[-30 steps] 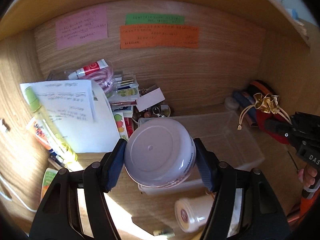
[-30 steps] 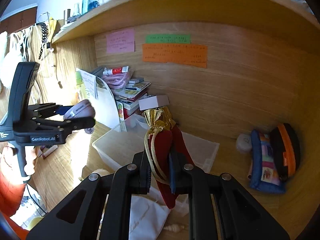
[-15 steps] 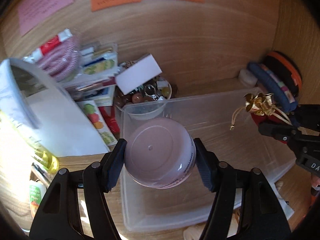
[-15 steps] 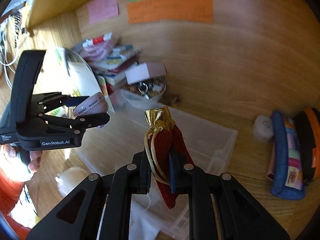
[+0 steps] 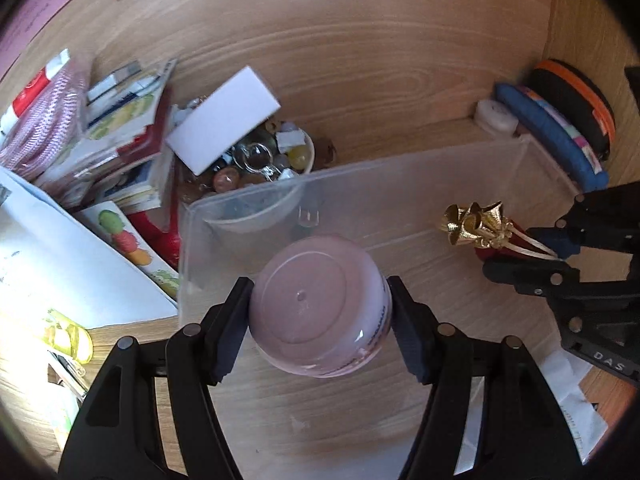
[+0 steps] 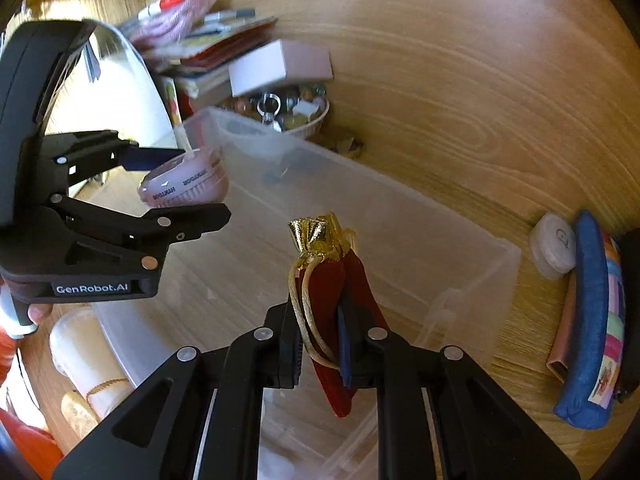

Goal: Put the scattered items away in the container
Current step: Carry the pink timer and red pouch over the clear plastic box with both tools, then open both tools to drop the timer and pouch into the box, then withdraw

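Note:
My left gripper (image 5: 318,312) is shut on a round pink jar (image 5: 320,306) and holds it over the left part of the clear plastic container (image 5: 400,168). The jar also shows in the right wrist view (image 6: 184,180), held by the left gripper (image 6: 176,184). My right gripper (image 6: 322,332) is shut on a red velvet pouch with a gold top (image 6: 332,280), held above the container (image 6: 400,220). In the left wrist view the pouch (image 5: 480,228) and right gripper (image 5: 532,252) hang over the container's right side.
A bowl of beads and trinkets (image 5: 256,160) with a white box (image 5: 224,120) on it sits behind the container. Stacked books (image 5: 120,120) and papers (image 5: 60,256) lie left. A blue pencil case (image 6: 592,320) and white round case (image 6: 554,246) sit right. A white cup (image 6: 88,356) lies in front.
Both grippers have moved forward and tilted down over the container. The pink jar and the red pouch are now above its inside, still held.

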`<state>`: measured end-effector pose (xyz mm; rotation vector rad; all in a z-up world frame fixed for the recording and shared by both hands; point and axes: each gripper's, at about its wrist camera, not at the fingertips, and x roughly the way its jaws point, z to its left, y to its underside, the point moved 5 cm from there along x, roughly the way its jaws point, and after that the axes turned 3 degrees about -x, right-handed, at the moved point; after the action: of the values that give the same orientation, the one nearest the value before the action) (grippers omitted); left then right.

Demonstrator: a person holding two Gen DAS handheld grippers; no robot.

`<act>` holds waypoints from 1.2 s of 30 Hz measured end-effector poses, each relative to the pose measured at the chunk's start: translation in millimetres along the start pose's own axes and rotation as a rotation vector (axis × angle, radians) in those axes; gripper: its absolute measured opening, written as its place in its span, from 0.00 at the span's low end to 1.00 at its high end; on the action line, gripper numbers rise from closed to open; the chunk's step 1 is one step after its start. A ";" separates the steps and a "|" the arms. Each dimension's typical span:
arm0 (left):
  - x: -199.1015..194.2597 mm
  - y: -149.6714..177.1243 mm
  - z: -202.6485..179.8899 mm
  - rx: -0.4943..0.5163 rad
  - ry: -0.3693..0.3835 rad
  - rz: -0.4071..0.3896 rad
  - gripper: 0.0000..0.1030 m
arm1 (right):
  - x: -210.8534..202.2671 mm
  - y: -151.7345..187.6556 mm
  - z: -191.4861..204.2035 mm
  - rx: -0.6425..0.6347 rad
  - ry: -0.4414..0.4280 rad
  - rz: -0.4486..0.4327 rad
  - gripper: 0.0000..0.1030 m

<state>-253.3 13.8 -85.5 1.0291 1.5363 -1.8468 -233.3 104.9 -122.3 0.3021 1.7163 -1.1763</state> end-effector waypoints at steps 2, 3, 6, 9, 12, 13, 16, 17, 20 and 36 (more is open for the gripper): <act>2.8 1.2 -0.8 0.002 0.001 0.011 0.64 | 0.5 1.1 2.5 -0.020 0.008 0.015 0.12; 1.4 1.0 -0.1 -0.002 0.002 0.004 0.64 | 1.3 1.9 3.9 -0.029 0.014 0.025 0.12; 0.7 1.4 2.3 -0.002 -0.005 0.001 0.64 | 2.3 5.1 8.3 -0.064 0.029 0.047 0.12; 0.6 1.3 2.5 0.001 -0.009 0.006 0.64 | 2.6 6.7 10.0 -0.073 0.038 0.065 0.12; -1.1 2.2 2.4 0.012 -0.030 0.000 0.64 | 0.9 7.5 9.3 -0.073 0.035 0.075 0.13; -1.7 2.7 1.9 0.015 -0.037 -0.001 0.66 | 0.2 7.7 8.9 -0.072 0.037 0.077 0.13; -2.5 1.6 0.2 0.018 -0.051 -0.006 0.70 | -4.3 8.1 6.6 -0.050 0.032 0.077 0.23; -3.6 0.5 0.2 0.016 -0.061 -0.011 0.71 | -7.5 8.0 5.4 -0.037 0.028 0.070 0.31; -14.5 -1.1 1.1 0.014 -0.062 -0.037 0.71 | -20.2 7.1 4.9 -0.023 0.020 0.038 0.46; -101.3 6.6 -3.4 0.024 -0.120 -0.211 0.91 | -94.5 6.7 5.3 0.055 0.097 -0.157 0.73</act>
<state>-189.2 8.1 -7.1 0.7755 1.6060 -2.0334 -180.9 132.9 -48.3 0.2650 1.8204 -1.3438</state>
